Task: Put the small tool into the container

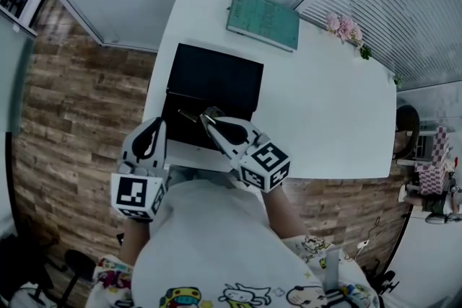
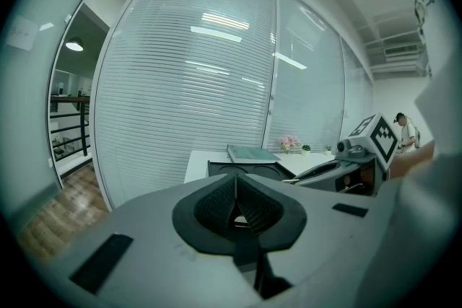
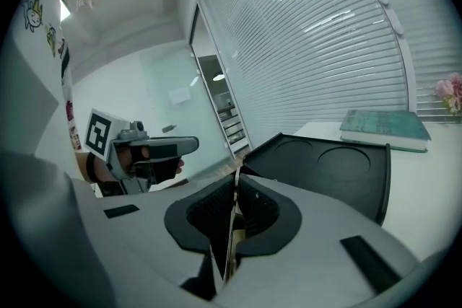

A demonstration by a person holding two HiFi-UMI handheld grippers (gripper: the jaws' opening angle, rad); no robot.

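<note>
Black container (image 1: 214, 77) on white table (image 1: 325, 119); inner face has two round recesses (clearest in right gripper view). Right gripper (image 1: 208, 116) clenched on small tool (image 3: 234, 205), a thin flat metal strip, over container's near part. Left gripper (image 1: 153, 128) has jaws pressed together, just left of container. Green book (image 1: 263, 19) beyond container.

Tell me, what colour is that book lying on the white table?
The book is teal green; the head view shows it best.
</note>
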